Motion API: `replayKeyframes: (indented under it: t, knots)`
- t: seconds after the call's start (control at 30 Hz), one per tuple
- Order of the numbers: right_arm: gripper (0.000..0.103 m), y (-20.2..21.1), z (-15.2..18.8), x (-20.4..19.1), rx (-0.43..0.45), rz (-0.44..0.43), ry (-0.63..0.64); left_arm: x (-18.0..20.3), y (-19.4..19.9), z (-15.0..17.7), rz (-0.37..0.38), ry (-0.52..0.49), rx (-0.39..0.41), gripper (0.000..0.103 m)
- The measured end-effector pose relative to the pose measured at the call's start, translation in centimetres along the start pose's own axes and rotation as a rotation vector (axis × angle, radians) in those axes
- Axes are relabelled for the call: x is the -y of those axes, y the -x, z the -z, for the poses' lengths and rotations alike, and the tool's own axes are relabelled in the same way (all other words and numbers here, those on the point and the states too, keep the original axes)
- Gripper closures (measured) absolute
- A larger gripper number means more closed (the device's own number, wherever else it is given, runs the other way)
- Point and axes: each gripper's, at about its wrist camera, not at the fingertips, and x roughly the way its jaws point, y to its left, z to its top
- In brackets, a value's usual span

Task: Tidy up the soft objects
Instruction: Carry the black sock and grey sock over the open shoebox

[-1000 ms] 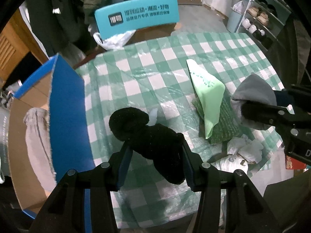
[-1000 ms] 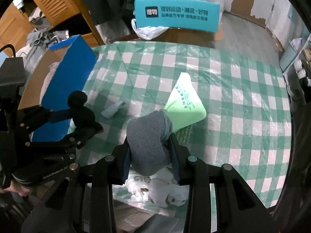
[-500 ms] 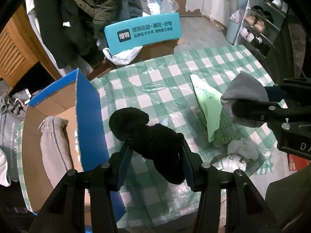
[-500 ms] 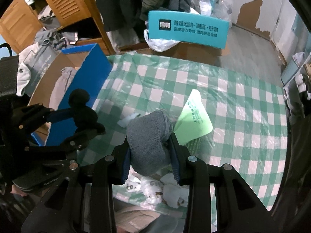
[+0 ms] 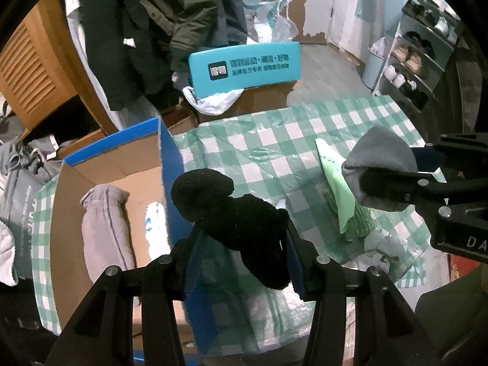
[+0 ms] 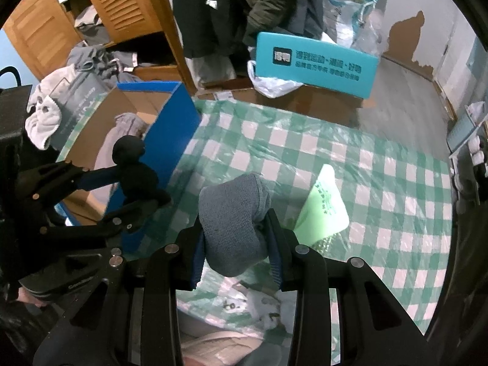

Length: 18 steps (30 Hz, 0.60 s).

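Observation:
My left gripper (image 5: 242,244) is shut on a black rolled sock (image 5: 231,216) and holds it in the air beside the blue wall of an open cardboard box (image 5: 170,164). The black sock also shows in the right wrist view (image 6: 134,167), by the box (image 6: 170,140). My right gripper (image 6: 236,244) is shut on a grey rolled sock (image 6: 231,219) above the green checked tablecloth (image 6: 350,164). The grey sock shows in the left wrist view (image 5: 378,158) at the right. A grey rolled garment (image 5: 105,225) lies inside the box.
A light green bag (image 6: 323,210) lies on the cloth over a green knitted item (image 5: 358,222). Small pale socks (image 5: 378,244) lie near the front edge. A teal sign (image 5: 244,67), hanging coats and a shoe rack (image 5: 418,55) stand beyond the table.
Both grippers have risen and shifted left toward the box with their socks held; more of the box's inside and the room behind now shows.

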Motion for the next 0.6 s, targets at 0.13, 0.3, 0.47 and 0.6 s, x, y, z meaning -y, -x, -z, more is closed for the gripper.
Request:
replayKeyframes:
  t: [0.13, 0.3, 0.47, 0.6]
  knots:
    - [0.068, 0.3, -0.9, -1.2, 0.011, -0.007, 0.018, -1.2, 0.7, 0.0, -0.004, 0.020, 0.015, 0.053]
    - [0.068, 0.4, -1.9, -2.6, 0.021, -0.017, 0.036, -2.9, 1.5, 0.2, -0.017, 0.044, 0.037, 0.053]
    - [0.068, 0.0, -2.6, -3.8, 0.019, -0.027, 0.045, -4.6, 1.9, 0.7, -0.021, 0.064, 0.041, 0.053]
    - [0.068, -0.3, -3.3, -4.9, 0.014, -0.035, 0.060, -5.8, 2.3, 0.9, -0.030, 0.080, 0.049, 0.053]
